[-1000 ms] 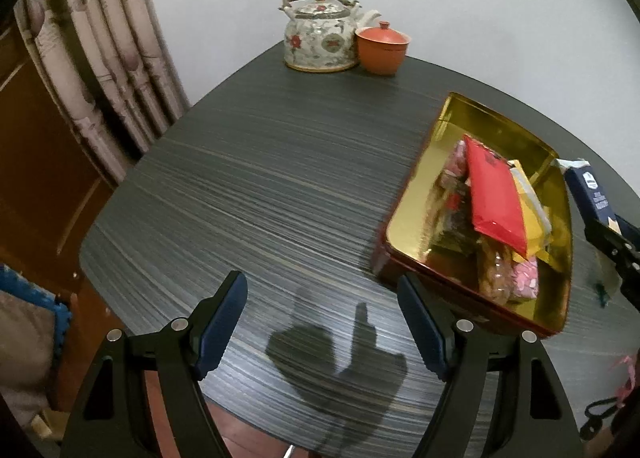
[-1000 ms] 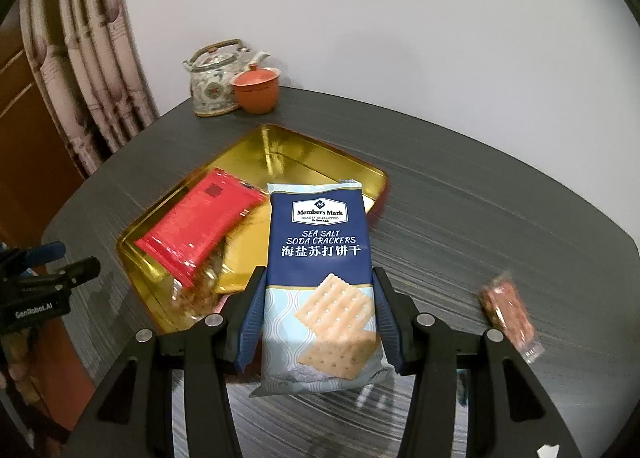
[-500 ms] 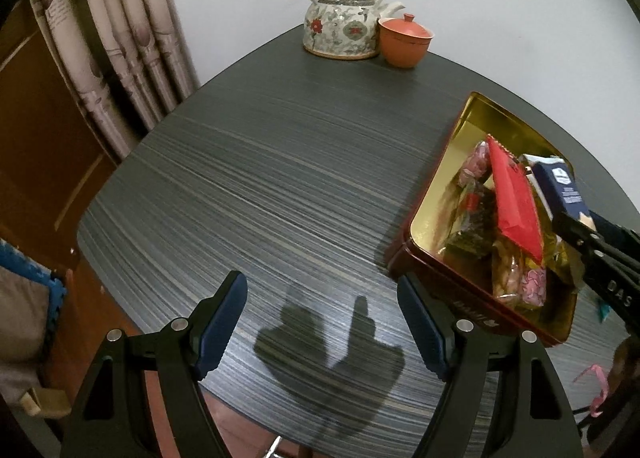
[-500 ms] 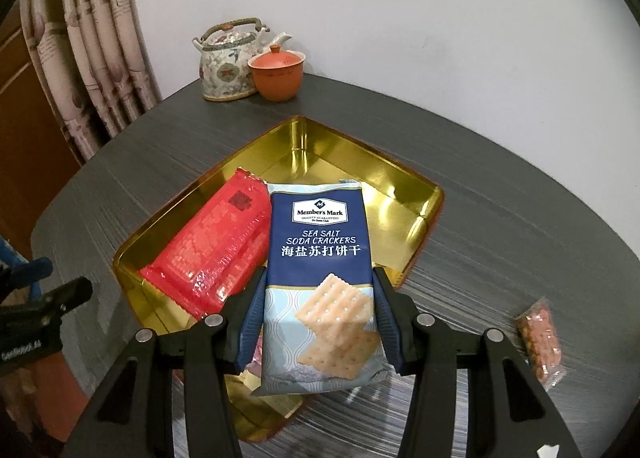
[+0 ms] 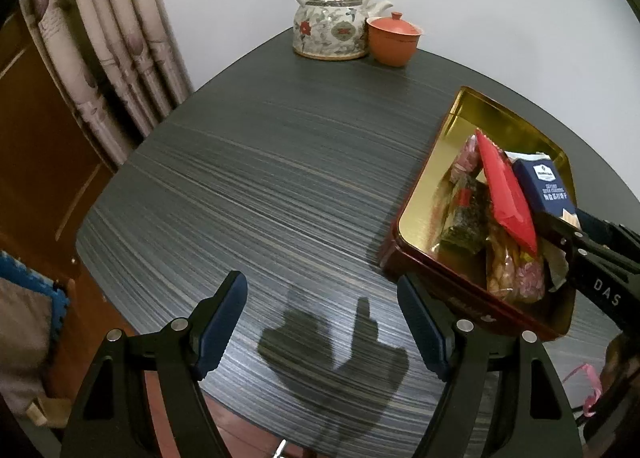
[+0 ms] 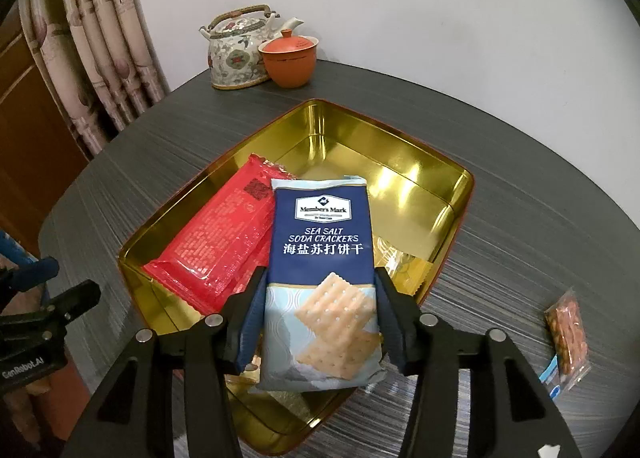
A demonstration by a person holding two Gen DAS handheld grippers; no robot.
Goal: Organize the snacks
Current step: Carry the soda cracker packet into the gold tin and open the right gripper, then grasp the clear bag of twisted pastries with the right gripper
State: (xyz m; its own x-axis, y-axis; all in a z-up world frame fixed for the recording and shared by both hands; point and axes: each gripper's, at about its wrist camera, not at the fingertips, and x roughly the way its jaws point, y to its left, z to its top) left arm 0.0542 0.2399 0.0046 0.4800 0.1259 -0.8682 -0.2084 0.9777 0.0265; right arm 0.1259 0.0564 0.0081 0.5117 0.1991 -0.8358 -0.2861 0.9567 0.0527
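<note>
Looking through the left wrist view first: left gripper (image 5: 322,322) at bottom centre, fingers spread wide with nothing between them, its shadow on the dark striped table (image 5: 256,177). Gold tin (image 5: 416,213) sits at right of frame, red outer wall toward the camera. Inside it: red packet (image 5: 506,193) lying over several small clear-wrapped snacks (image 5: 516,278). Cracker pack (image 5: 546,187) shows at the far right above the tin, with the right gripper's black body entering from the right edge. Floral teapot (image 5: 330,23) and orange lidded cup (image 5: 394,37) stand touching at top centre, near the wall. Curtain (image 5: 112,41) at upper left.

Right wrist view: right gripper (image 6: 318,322) clamped on the cracker pack (image 6: 322,254), one finger on each long side, lower half of the pack gripped. Pack is held over the gold tin (image 6: 448,217), beside the red packet (image 6: 224,242) at centre left. Small snack bag (image 6: 568,332) lies on the table at lower right, well apart from the tin. Teapot (image 6: 236,53) and cup (image 6: 290,61) at upper centre.
</note>
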